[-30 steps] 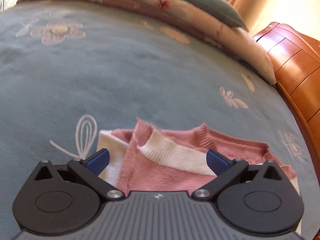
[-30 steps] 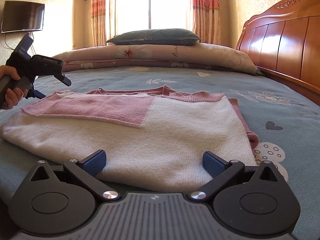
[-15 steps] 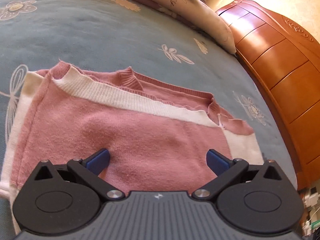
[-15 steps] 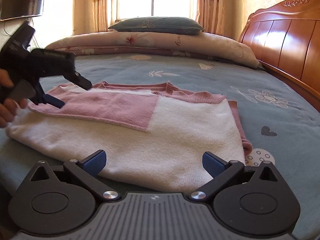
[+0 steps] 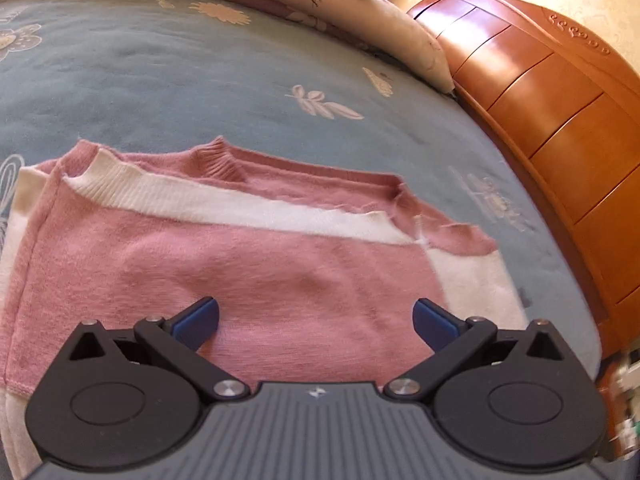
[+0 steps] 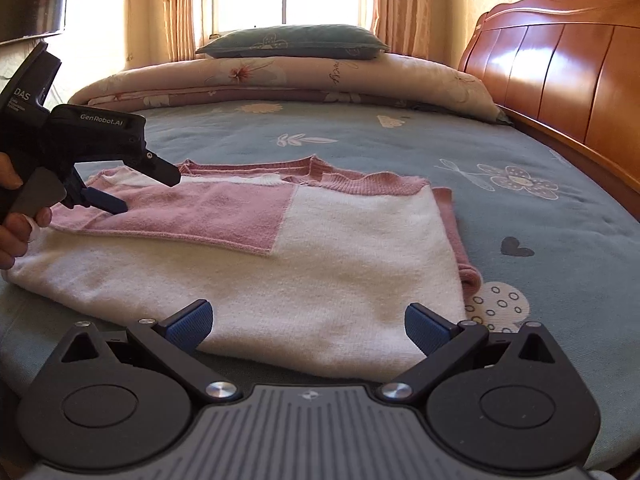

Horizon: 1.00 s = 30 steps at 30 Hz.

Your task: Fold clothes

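Observation:
A pink and white knitted sweater point(image 6: 340, 264) lies flat on the blue bedspread point(image 6: 540, 220), with a pink sleeve point(image 6: 200, 208) folded across its white body. My left gripper point(image 6: 146, 192) hovers open at the sweater's left side, just over the sleeve's end, held by a hand point(image 6: 12, 232). In the left wrist view the left gripper point(image 5: 316, 320) stands open above the pink sleeve point(image 5: 240, 264), with nothing between its fingers. My right gripper point(image 6: 308, 320) is open at the sweater's near white hem, also holding nothing.
A folded floral quilt point(image 6: 280, 80) with a grey-blue pillow point(image 6: 292, 40) on top lies across the far end of the bed. The wooden headboard point(image 6: 560, 72) runs along the right. A dark screen point(image 6: 28, 8) hangs at the upper left.
My left gripper has moved in over the sweater from its far edge, and the pink sleeve now fills the space under its open fingers. The right gripper has barely shifted.

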Available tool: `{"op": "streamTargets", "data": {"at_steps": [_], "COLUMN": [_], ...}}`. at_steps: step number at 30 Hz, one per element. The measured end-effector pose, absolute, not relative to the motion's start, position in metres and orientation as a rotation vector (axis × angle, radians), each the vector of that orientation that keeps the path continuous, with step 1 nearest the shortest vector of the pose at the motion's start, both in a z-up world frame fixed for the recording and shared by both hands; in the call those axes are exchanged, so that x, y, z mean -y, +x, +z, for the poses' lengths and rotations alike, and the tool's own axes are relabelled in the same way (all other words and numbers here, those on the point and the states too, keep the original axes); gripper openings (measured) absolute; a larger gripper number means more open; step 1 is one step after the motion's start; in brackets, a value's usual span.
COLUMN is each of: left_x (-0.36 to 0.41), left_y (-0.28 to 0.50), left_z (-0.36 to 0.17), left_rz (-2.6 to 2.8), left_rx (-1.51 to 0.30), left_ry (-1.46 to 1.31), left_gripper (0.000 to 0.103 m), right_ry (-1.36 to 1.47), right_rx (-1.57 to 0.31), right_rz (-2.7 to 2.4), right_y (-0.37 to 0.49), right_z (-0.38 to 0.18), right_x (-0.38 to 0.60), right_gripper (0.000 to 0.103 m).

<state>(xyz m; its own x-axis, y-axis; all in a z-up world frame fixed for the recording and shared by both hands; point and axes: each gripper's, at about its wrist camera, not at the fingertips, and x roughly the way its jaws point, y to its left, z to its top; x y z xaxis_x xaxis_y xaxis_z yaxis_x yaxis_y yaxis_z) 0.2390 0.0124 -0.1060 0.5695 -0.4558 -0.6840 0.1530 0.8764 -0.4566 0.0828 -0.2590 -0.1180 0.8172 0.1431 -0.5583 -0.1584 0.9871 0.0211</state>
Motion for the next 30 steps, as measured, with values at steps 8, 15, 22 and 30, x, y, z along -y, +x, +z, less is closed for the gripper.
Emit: {"op": "streamTargets", "data": {"at_steps": [8,15,22,30], "left_x": [0.01,0.01,0.002,0.006], "left_y": [0.257,0.252,0.247,0.247], "left_z": [-0.12,-0.122,-0.127,-0.126], "left_rz": [-0.406,-0.431,-0.487,-0.483], "left_rx": [-0.943,-0.892,-0.844,-0.845], "left_ry": [-0.38,-0.349,-0.369,-0.335], "left_gripper": [0.102,0.102,0.102,0.102], "right_ry": [0.003,0.011,0.008,0.0], "right_rx": [-0.604,-0.62,-0.624,-0.629], "right_rz": [0.182,0.177,0.172,0.173], "right_y": [0.086,0.087,0.086,0.087], "right_z": [-0.121,-0.123,-0.122,-0.123], "right_x": [0.259,0.261,0.26,0.258], "right_gripper": [0.103,0.103,0.103,0.103]}}
